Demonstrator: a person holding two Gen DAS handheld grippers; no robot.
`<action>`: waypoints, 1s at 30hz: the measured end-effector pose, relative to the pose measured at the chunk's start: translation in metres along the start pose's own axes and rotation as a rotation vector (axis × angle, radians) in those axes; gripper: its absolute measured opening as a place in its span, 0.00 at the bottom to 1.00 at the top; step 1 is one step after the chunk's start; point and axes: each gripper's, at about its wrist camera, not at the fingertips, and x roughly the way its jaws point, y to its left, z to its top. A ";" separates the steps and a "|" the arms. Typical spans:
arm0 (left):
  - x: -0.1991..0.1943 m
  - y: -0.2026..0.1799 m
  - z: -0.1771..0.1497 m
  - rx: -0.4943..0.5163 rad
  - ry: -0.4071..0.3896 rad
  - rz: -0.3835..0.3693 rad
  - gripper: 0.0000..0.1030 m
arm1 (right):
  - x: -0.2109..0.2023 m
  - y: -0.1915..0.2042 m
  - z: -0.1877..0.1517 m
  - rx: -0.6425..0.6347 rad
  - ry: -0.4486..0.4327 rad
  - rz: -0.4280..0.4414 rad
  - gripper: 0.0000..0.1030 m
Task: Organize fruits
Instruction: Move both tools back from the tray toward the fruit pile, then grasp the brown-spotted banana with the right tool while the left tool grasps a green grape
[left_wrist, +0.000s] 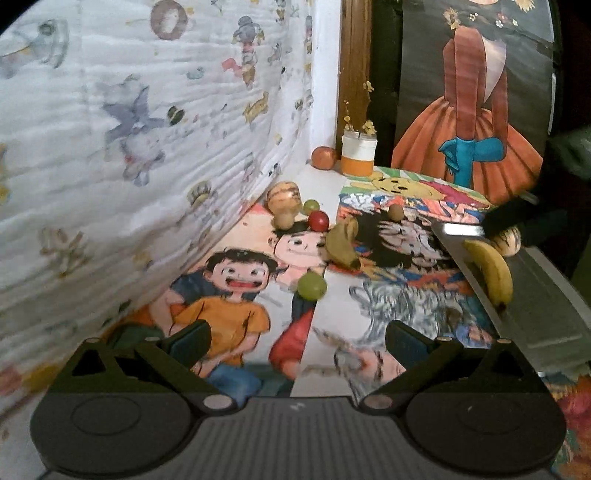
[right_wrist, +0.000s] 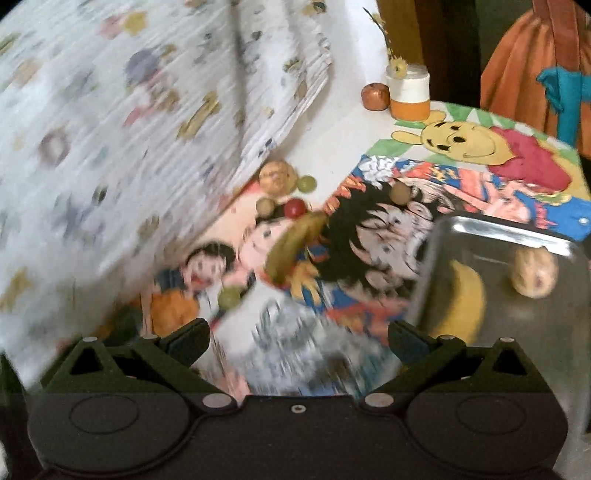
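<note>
Two yellow bananas (left_wrist: 491, 271) (left_wrist: 343, 242), two green grapes (left_wrist: 312, 286) (left_wrist: 311, 206), one red cherry-like fruit (left_wrist: 318, 220), one orange fruit (left_wrist: 324, 157), one shiny metal tray (left_wrist: 546, 295) and one orange-and-white jar (left_wrist: 358, 154) are in view.

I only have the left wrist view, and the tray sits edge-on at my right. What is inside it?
Observer: The right wrist view looks into the metal tray: a yellow banana lies in it.
Operator: Only the banana?
Observer: No, a tan striped fruit sits near the far rim.
Operator: Is the right gripper carrying anything?
Observer: No. The right gripper is open and empty, and that view is motion-blurred.
</note>
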 end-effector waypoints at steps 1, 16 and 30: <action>0.004 0.000 0.003 0.001 0.000 -0.002 1.00 | 0.009 -0.001 0.008 0.016 0.000 -0.004 0.99; 0.059 -0.006 0.021 0.078 0.013 0.004 1.00 | 0.113 -0.013 0.042 0.019 0.009 -0.019 0.83; 0.081 -0.004 0.022 0.083 0.035 -0.004 1.00 | 0.143 0.003 0.043 -0.025 -0.004 -0.016 0.78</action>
